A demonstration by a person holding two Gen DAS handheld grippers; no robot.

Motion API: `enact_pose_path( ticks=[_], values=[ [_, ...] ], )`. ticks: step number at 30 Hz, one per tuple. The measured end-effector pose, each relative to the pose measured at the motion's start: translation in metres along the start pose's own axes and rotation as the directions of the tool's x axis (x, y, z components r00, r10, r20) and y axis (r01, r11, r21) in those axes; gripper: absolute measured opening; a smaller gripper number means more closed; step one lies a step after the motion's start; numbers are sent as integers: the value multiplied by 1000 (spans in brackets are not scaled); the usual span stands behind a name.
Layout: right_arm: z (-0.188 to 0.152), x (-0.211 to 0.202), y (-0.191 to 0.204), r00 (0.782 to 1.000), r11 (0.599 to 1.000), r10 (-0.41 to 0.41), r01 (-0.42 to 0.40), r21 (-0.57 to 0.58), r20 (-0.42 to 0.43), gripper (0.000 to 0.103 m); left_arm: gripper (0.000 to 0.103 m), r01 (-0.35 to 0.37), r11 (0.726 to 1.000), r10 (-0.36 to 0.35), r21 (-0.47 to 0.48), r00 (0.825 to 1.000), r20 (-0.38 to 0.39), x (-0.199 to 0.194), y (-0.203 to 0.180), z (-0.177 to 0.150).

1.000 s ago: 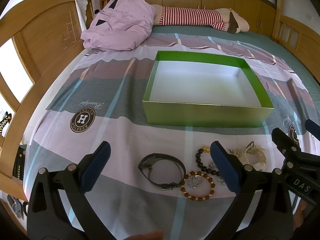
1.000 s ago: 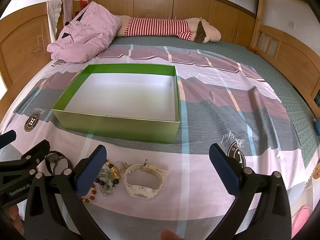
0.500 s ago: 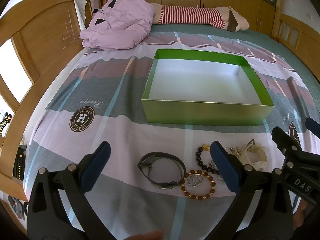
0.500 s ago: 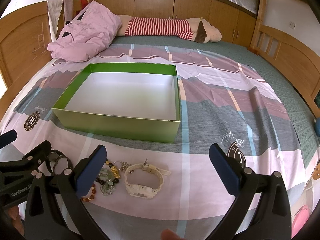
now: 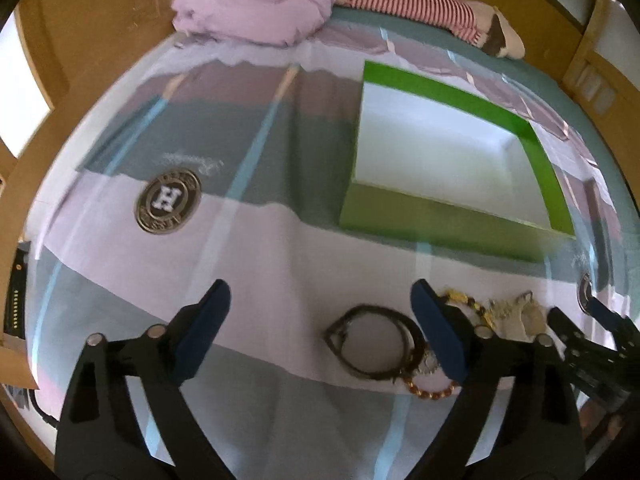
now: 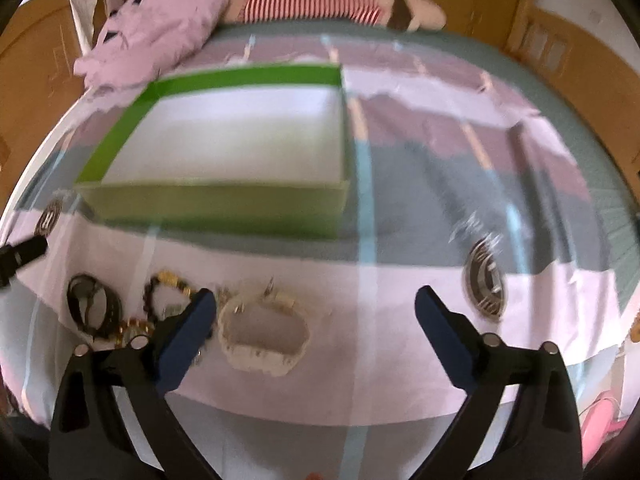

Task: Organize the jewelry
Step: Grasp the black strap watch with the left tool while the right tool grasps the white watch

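Observation:
Jewelry lies on the bed sheet in front of an empty green box (image 5: pixel 440 220) (image 6: pixel 212 208). My left gripper (image 5: pixel 320 312) hovers above a black band (image 5: pixel 372 344), which lies by its right finger; the jaws are closing but wide apart, touching nothing. An amber bead bracelet (image 5: pixel 430 392) and dark beads (image 5: pixel 464 300) sit partly behind that finger. My right gripper (image 6: pixel 316 320) is closing too, above a white watch (image 6: pixel 264 336) that lies between its fingers, untouched. The black band (image 6: pixel 92 308), dark beads (image 6: pixel 164 288) and amber beads (image 6: pixel 132 326) are left of it.
A pink quilt (image 5: pixel 260 4) and a striped plush toy (image 6: pixel 312 0) lie at the far end of the bed. Wooden bed rails (image 5: pixel 40 92) run along both sides. The sheet carries round logos (image 5: pixel 168 202) (image 6: pixel 486 280). The other gripper's tip (image 6: pixel 20 256) shows at the left edge.
Both grippers have dipped closer to the jewelry and their jaws have narrowed a little. The left view has swung, so the box now sits further right and tilted.

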State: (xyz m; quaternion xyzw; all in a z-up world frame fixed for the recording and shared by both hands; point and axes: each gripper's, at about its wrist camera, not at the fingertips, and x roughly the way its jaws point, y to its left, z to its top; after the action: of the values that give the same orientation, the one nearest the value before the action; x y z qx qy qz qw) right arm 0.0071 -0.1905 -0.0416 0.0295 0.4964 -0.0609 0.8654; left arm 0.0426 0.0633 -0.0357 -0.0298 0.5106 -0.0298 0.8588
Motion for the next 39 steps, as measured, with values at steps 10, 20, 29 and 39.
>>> enact_pose_path(
  ticks=[10,20,29,39],
  values=[
    [-10,32,6,994,1000,2,-1,12,-109,65,45,-39,993,56,115,987,-151,39,-33,-24],
    [-11,52,11,985,999,44,-46,-10,-165,32,11,-18,998,29,59,983,-180,44,-22,-18],
    [-16,37,17,985,996,-56,66,58,-162,22,10,-64,992,79,107,986,-144,33,-18,-17],
    [-23,30,31,974,987,-149,158,42,-169,31,10,-89,983,114,163,982,-152,41,-23,-22]
  ],
)
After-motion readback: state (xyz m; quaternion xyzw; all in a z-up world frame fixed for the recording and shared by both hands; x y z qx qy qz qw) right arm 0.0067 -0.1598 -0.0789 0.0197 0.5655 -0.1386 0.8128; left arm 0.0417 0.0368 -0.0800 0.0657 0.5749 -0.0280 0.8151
